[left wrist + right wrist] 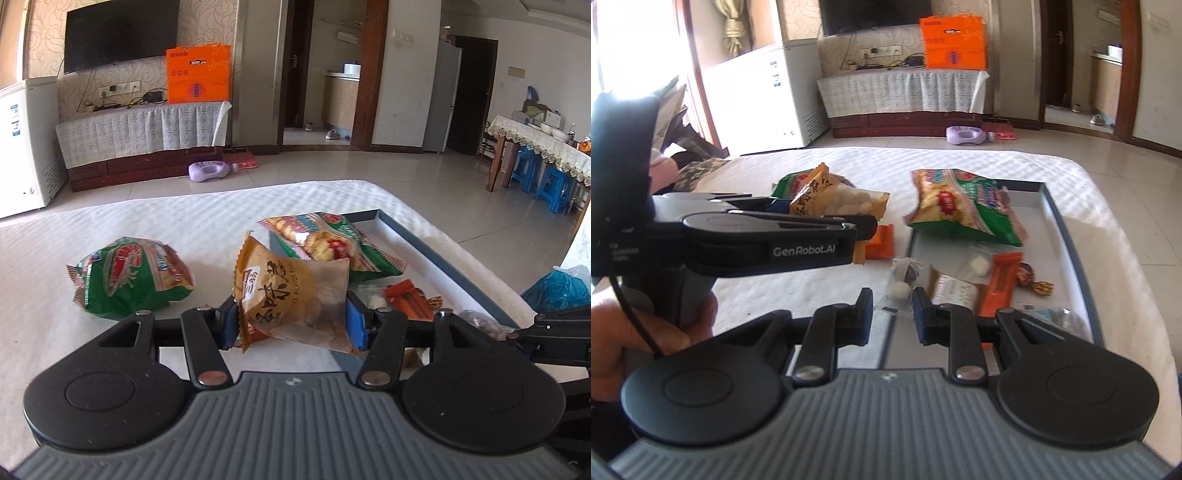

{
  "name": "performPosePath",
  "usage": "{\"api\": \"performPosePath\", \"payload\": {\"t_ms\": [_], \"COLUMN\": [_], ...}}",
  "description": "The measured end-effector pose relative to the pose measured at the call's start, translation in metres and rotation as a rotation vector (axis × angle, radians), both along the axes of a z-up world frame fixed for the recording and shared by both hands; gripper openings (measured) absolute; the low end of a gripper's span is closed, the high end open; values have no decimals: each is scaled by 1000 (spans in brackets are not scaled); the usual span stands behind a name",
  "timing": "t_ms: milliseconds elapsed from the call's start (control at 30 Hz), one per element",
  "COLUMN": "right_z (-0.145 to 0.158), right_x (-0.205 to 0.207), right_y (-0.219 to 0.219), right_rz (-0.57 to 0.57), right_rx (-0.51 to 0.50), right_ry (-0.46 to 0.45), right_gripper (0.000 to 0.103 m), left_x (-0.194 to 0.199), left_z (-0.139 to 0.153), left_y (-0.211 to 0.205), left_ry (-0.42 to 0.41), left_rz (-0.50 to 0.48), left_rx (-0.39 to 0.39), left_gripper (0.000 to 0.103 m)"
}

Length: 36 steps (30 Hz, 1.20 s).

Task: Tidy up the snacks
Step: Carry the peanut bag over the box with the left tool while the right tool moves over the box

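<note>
My left gripper is shut on a yellow-brown snack bag and holds it above the white table, just left of the grey tray; the bag also shows in the right wrist view. A green chip bag lies on the table to the left. Another green chip bag rests over the tray's near-left corner. My right gripper is open above the tray's left edge, around nothing, with a small clear candy packet just beyond its fingertips. An orange bar and wrapped candies lie in the tray.
An orange wafer pack lies on the table beside the tray. A blue plastic bag sits at the table's right side. Floor, a TV cabinet and a dining table lie beyond the table's far edge.
</note>
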State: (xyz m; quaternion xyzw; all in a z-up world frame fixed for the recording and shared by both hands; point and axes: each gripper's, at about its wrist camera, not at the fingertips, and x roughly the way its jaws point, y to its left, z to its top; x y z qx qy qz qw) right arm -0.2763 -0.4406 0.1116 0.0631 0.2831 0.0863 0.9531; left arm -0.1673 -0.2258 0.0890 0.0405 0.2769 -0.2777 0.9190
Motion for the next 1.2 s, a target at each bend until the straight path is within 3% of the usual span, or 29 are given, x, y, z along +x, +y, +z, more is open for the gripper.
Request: {"api": "performPosePath", "payload": {"t_ms": [500,1200], "right_z": [-7,-17], "right_x": [-11,-23], "right_y": [-32,-50], "right_rz": [-65,-106], "right_rx": [11,25], "right_ry": [22,54], "right_gripper": [26,26], "left_x": [-9,3], "left_z": [-6,-20], "left_y": [-46,-67], "left_ry": [23,55], "left_rz": [-78,-98], "left_rx": [-28,-15], "left_gripper": [61,62]}}
